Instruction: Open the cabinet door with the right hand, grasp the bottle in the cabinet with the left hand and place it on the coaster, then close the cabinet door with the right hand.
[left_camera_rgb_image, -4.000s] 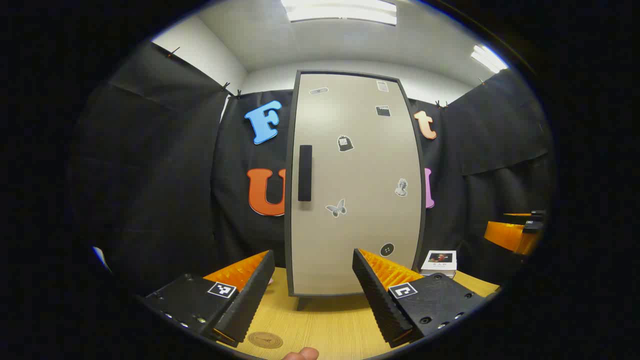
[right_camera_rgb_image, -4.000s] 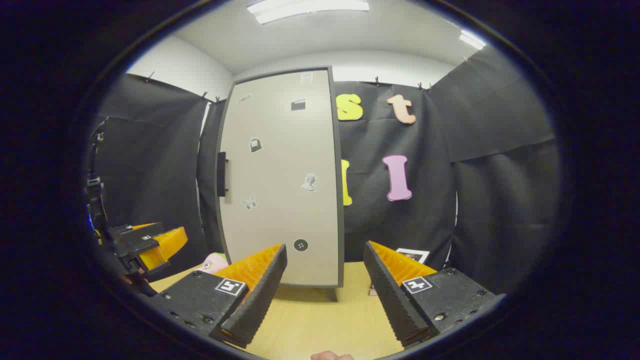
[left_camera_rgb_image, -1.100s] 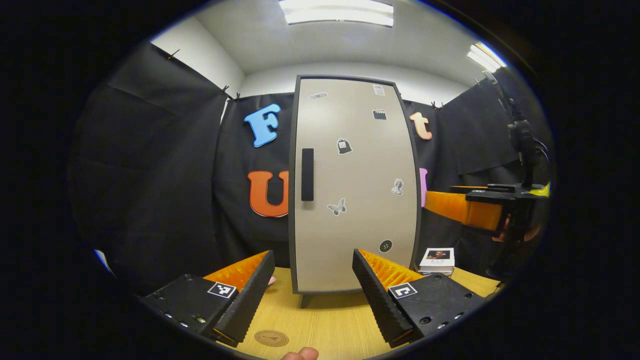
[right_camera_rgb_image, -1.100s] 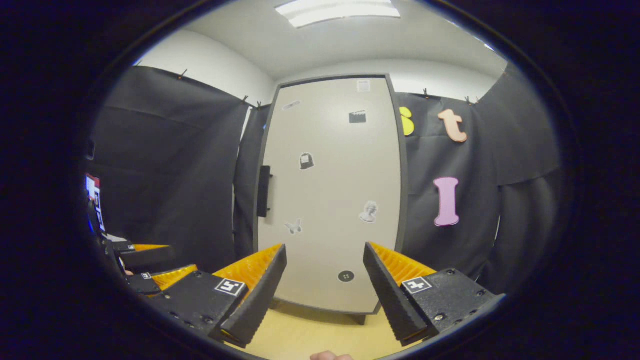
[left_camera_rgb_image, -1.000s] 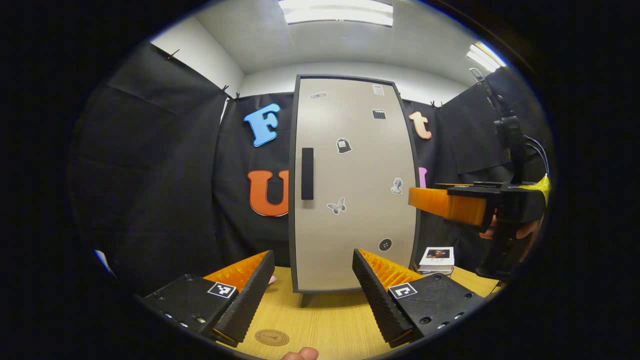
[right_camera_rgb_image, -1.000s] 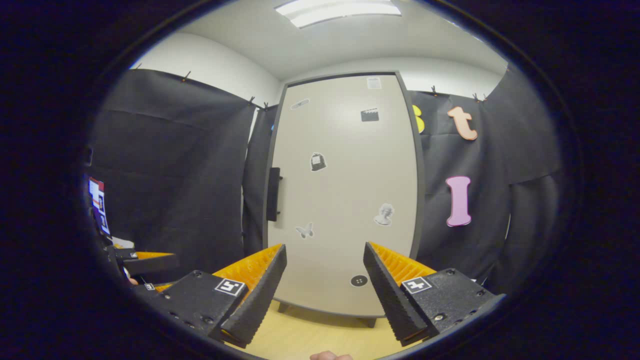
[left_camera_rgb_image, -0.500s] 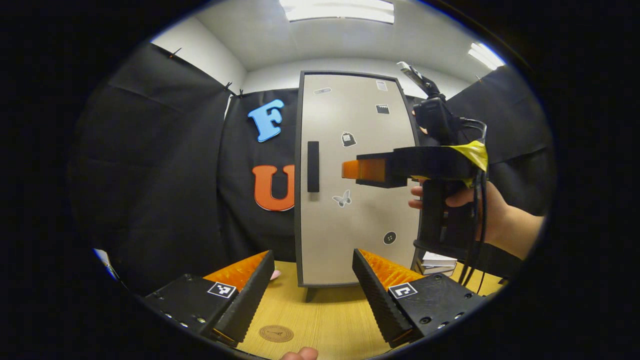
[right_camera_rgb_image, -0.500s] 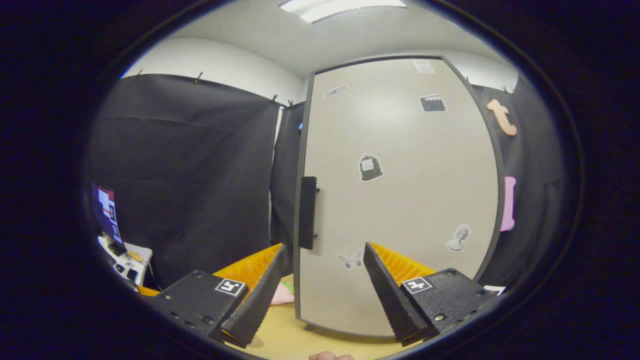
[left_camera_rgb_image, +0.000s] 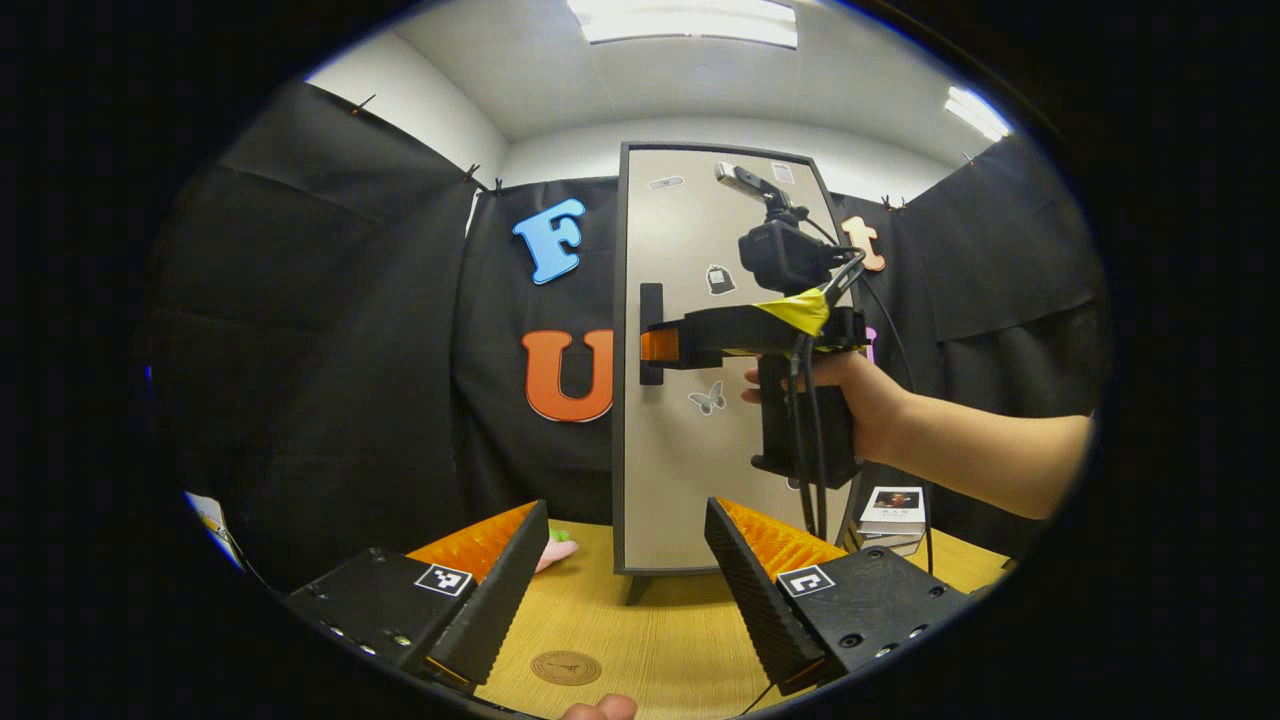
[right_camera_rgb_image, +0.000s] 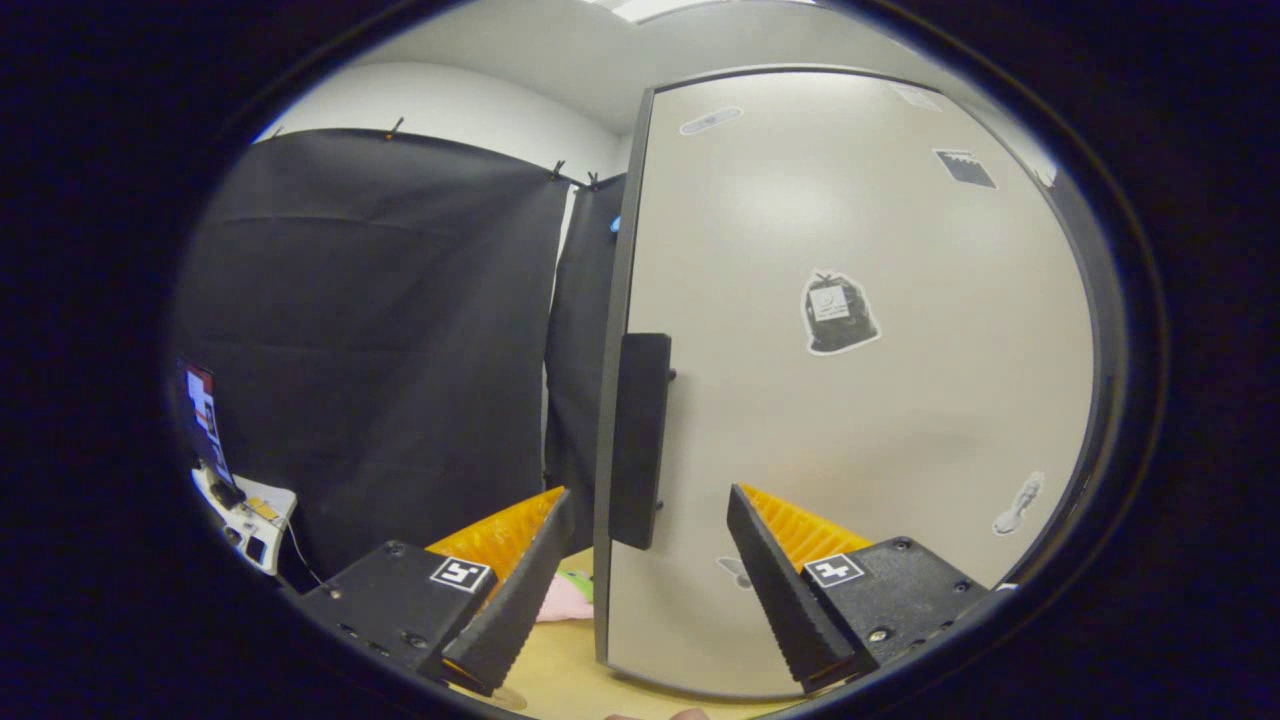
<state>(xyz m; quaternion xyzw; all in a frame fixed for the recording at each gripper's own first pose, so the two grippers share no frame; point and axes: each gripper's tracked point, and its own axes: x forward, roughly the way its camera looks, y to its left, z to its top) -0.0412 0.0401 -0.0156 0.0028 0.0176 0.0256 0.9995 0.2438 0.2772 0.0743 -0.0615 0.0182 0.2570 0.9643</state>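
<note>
Closed cabinet door (left_camera_rgb_image: 700, 420) standing on the wooden table (left_camera_rgb_image: 650, 630). Right gripper (right_camera_rgb_image: 640, 540), jaws apart, straddles the lower end of the black door handle (right_camera_rgb_image: 638, 440) without clamping it. Left gripper (left_camera_rgb_image: 625, 560), jaws apart and empty, hangs over the table near the round coaster (left_camera_rgb_image: 566, 667). The bottle's position cannot be told.
</note>
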